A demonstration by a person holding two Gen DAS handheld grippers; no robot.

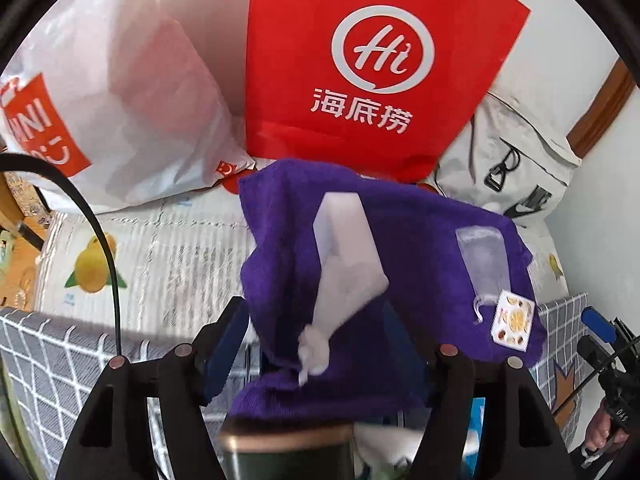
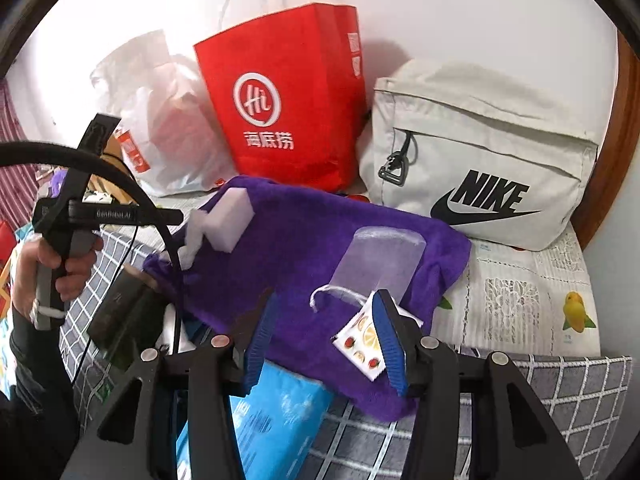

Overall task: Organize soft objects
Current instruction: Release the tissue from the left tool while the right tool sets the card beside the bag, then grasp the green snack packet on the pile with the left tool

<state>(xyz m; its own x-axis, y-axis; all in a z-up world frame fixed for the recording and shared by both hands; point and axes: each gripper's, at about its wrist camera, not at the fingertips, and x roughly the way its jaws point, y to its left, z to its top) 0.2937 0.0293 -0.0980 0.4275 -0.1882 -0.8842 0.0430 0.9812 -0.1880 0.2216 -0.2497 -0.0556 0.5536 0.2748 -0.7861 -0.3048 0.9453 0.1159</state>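
Observation:
A purple towel point(image 1: 420, 240) point(image 2: 304, 232) lies rumpled over a heap on the bed. On it rest a white sponge block point(image 1: 344, 240) point(image 2: 232, 220), a clear drawstring pouch point(image 1: 482, 256) point(image 2: 380, 260) and a small fruit-print packet point(image 1: 514, 322) point(image 2: 356, 340). My left gripper point(image 1: 316, 312) stands wide apart, the towel's near fold hanging between its fingers, and the pads do not clearly press on it. My right gripper point(image 2: 323, 298) is open over the towel's near edge. The packet lies between its blue pads, against the right one.
A red paper bag point(image 1: 360, 60) point(image 2: 280, 100), a white plastic bag point(image 1: 120, 100) and a grey Nike bag point(image 2: 480, 160) stand along the wall. A blue packet point(image 2: 280, 412) and a dark box point(image 2: 124, 312) lie under the towel. A checked grey cloth point(image 2: 540, 392) covers the near edge.

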